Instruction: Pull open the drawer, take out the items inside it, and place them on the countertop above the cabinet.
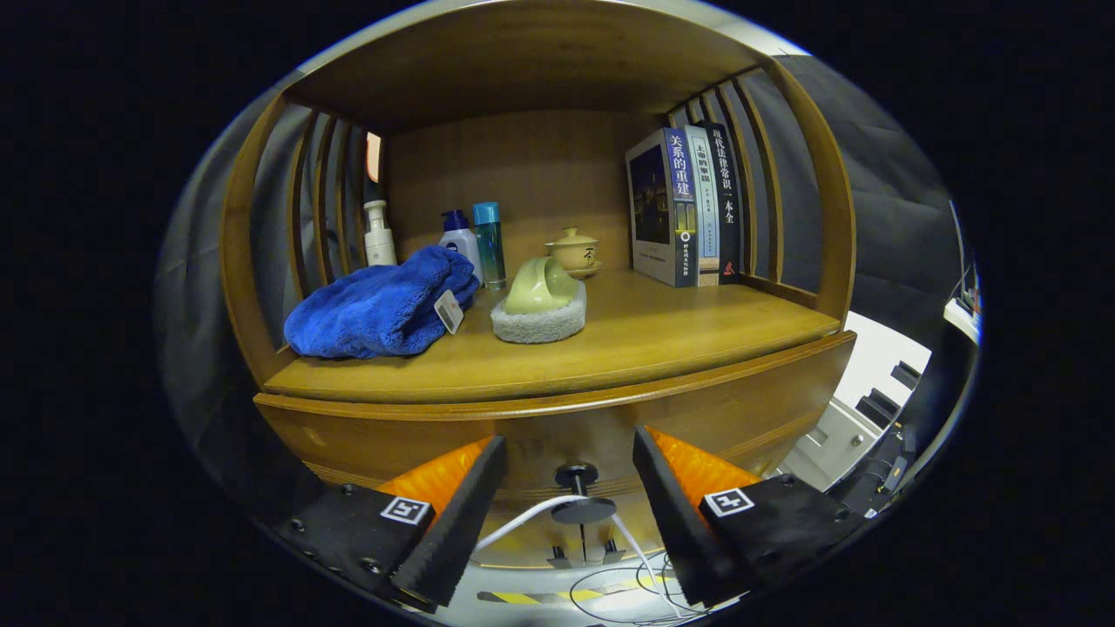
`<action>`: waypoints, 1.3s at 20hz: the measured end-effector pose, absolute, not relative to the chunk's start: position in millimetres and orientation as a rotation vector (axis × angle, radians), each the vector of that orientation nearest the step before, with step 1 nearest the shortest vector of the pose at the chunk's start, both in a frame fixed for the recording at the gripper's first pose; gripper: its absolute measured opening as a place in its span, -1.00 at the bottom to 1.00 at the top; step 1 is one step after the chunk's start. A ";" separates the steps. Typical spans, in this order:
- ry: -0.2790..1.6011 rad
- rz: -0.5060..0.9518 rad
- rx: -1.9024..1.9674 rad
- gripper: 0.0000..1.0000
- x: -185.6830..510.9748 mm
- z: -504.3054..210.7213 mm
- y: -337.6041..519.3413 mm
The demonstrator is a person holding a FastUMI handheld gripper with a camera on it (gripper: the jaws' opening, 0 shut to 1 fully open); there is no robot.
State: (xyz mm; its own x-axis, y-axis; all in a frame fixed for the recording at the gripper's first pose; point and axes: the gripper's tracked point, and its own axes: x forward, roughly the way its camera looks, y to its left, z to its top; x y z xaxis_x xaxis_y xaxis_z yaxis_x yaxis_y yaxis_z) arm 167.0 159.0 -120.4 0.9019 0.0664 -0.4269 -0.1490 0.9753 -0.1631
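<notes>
1. Blue towel [379, 305], w/ tag, lies left, nearest me.
2. Grey sponge [536, 320] w/ green grip, just right of it.
3. Far left: white pump bottle [379, 235], blue-capped bottle [459, 239], teal bottle [489, 244].
4. Lidded cup [575, 251] far, mid.
5. Three books [688, 205] upright, far right.

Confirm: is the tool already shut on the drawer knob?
No. The tool is open, its fingers standing apart on either side of the knob, touching nothing.
</notes>
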 end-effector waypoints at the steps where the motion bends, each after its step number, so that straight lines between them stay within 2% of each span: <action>1: 0.431 0.115 -0.192 0.97 168.4 -121.2 158.7; 4: 0.430 0.127 -0.139 0.95 168.7 -123.7 157.2; 8: 0.409 0.074 -0.087 1.00 169.3 -115.8 143.5; 15: 0.267 -0.004 -0.162 0.97 181.2 -49.1 119.9; 22: 0.221 0.162 -0.256 0.96 204.7 -35.5 148.6; 26: 0.232 0.156 -0.255 0.96 216.1 -28.9 152.7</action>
State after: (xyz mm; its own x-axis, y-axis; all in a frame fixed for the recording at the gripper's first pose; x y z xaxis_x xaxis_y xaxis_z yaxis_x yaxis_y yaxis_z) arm 216.1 152.7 -28.9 0.9615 0.1232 -0.2458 -0.1815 0.9558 -0.2312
